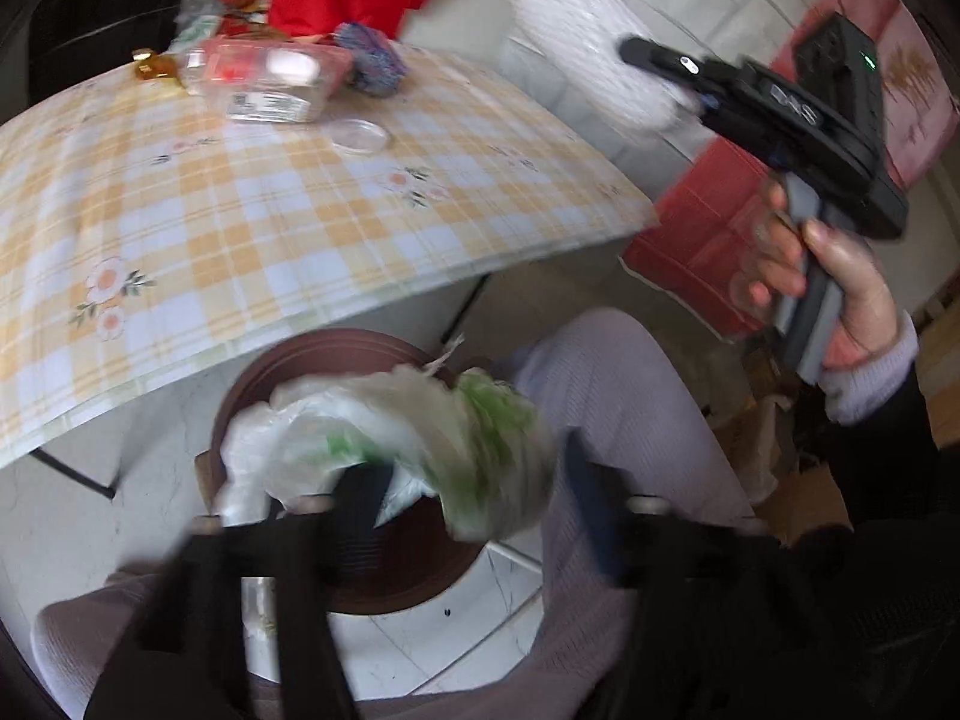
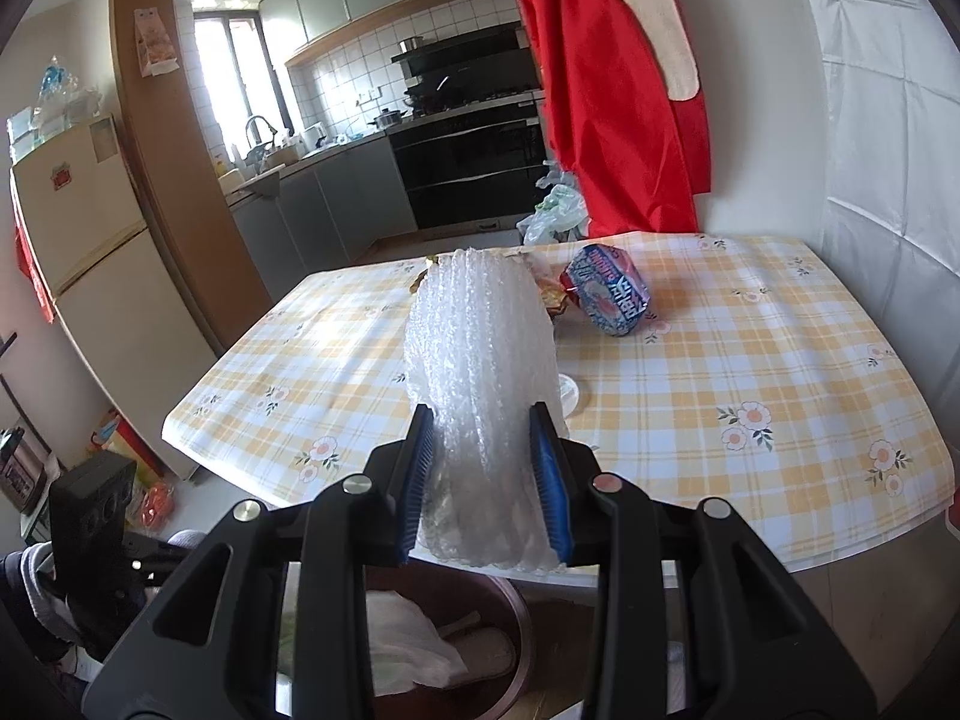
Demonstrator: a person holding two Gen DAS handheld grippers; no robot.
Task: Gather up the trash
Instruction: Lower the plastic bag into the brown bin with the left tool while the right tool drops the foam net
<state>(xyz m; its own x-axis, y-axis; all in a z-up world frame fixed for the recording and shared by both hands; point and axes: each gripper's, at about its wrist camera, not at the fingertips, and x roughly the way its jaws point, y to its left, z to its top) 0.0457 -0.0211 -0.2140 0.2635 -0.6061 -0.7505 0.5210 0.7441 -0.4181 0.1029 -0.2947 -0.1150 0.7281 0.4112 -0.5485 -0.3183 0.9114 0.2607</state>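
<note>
Two grippers are visible. The right gripper (image 2: 486, 474) clamps a bubble wrap roll (image 2: 480, 372) above the table (image 2: 750, 360). The left gripper (image 1: 474, 516) stands wide open, a crumpled plastic bag (image 1: 384, 438) lying loose between its fingers over the brown bin (image 1: 408, 576).

Daylight from a kitchen window (image 2: 231, 69) brightens both fisheye views; the left view is motion-blurred, edges bowed.

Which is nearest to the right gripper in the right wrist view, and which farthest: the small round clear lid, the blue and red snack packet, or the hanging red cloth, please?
1. Small round clear lid, just right of the right gripper.
2. Blue and red snack packet, mid-table.
3. Hanging red cloth, beyond the table's far edge.
</note>
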